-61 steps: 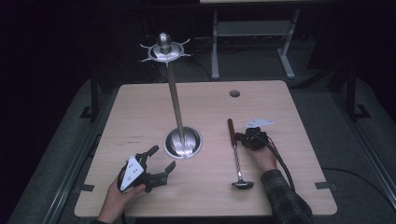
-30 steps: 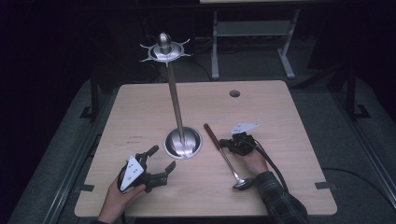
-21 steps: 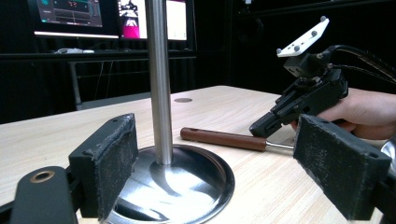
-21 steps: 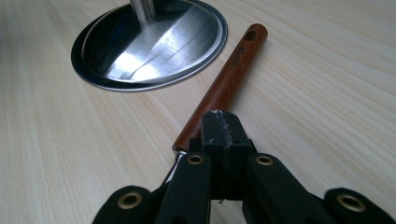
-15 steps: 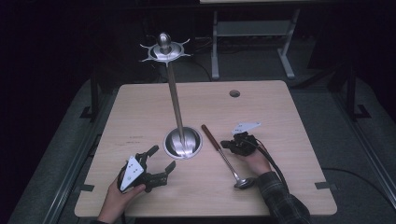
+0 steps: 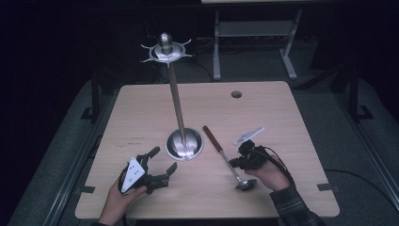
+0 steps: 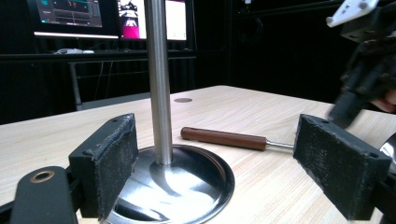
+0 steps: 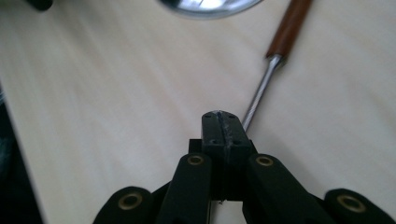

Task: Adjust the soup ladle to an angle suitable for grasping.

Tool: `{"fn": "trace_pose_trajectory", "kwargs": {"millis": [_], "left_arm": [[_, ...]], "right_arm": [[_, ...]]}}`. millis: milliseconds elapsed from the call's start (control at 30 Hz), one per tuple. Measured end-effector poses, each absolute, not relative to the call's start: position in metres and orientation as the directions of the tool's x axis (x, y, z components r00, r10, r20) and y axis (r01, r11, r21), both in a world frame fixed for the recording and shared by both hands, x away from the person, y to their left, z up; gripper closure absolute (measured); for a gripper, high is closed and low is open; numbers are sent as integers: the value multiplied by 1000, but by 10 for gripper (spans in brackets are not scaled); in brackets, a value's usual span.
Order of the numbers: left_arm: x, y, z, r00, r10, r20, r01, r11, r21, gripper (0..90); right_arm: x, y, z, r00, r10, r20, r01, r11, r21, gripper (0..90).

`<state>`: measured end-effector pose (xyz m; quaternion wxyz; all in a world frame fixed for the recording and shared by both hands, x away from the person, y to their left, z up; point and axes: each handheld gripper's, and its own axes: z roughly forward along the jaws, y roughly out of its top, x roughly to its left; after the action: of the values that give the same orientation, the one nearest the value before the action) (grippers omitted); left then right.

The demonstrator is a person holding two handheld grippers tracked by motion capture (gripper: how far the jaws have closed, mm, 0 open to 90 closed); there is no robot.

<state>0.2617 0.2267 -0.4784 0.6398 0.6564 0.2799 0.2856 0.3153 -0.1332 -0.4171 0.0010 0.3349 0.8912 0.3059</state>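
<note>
A: Status on the ladle (image 6: 229,158)?
B: Lying on the counter (image 6: 141,113), lower centre-right of the high view. Brown handle points up-left toward the stand's base, bowl sits at the lower end near the right hand (image 6: 273,174).

A: Right gripper (image 6: 244,157)?
B: Jaws clenched on the ladle's thin metal shaft, between handle and bowl. In the right gripper view (image 8: 223,122) the two pads are pressed together, and the shaft comes out from behind them toward the upper right, where the wooden handle starts.

A: Left gripper (image 6: 160,162)?
B: Lower left of the high view, held in the left hand (image 6: 120,200), low over the counter. Jaws released, spread wide, holding nothing. They point toward the stand.

A: Stand (image 6: 176,103)?
B: Tall metal pole, upright, on a round shiny base (image 6: 184,143) at frame centre. Spiked ring with a knob at the top. In the left gripper view the pole (image 7: 158,79) rises between the open jaws, farther off. The ladle handle (image 7: 224,138) lies just right of the base, not touching it.

A: Anything else?
B: Round hole (image 6: 236,94) in the counter, upper right. Lit monitors (image 7: 112,16) at the top left of the left gripper view.
</note>
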Motion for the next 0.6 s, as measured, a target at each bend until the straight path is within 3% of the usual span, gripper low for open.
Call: {"fn": "trace_pose_trajectory", "kwargs": {"millis": [200, 600], "left_arm": [[262, 227, -479, 681, 732, 17, 1, -24, 1000, 134], [262, 227, -479, 680, 733, 14, 2, -21, 1000, 134]], "right_arm": [[305, -122, -428, -778, 596, 199, 613, 651, 448, 898], [307, -114, -444, -768, 620, 157, 627, 681, 378, 897]]}}
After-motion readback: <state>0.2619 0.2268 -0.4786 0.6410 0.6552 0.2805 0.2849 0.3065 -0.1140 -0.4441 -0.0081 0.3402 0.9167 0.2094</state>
